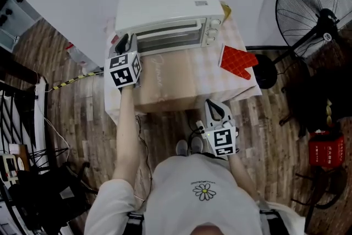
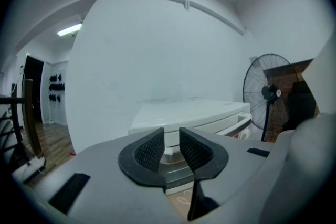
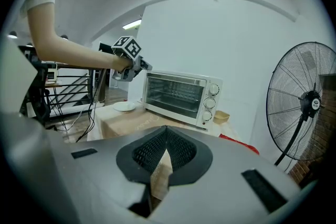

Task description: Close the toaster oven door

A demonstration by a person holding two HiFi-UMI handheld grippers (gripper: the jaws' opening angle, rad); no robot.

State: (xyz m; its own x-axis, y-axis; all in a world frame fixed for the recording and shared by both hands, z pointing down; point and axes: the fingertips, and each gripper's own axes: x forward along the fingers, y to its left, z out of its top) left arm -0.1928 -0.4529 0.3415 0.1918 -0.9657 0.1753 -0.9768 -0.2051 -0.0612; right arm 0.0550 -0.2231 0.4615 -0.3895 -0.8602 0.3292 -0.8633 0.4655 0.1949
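Left hand-held gripper [image 1: 127, 41] hovered at the top left corner of the toaster oven [image 1: 165, 8], its jaws partly apart with nothing between the pads; only the oven's white casing showed beyond the gap in the left gripper view. Whether it touched the casing could not be told. The right hand-held gripper [image 1: 215, 110] hung off the desk [image 1: 181, 80] at about 5 o'clock from the oven, close to the person's body, its jaws together and empty.

The toaster oven stood at the 12 o'clock end of the desk. In the right gripper view its glass door [image 3: 173, 93] looked upright and flush with the front, beside the three knobs. A red quilted pad [image 1: 237, 60] lay at 4 o'clock from the oven, and a small plate [image 3: 125, 106] sat at its 9 o'clock side.

Judging by this, the closing step seemed as good as done, with the left hand-held gripper at the end of its push. The next move probably called for checking that the door had seated fully, giving the top edge a light press if it had not, and then drawing the left hand-held gripper back towards 6 o'clock without catching the handle.
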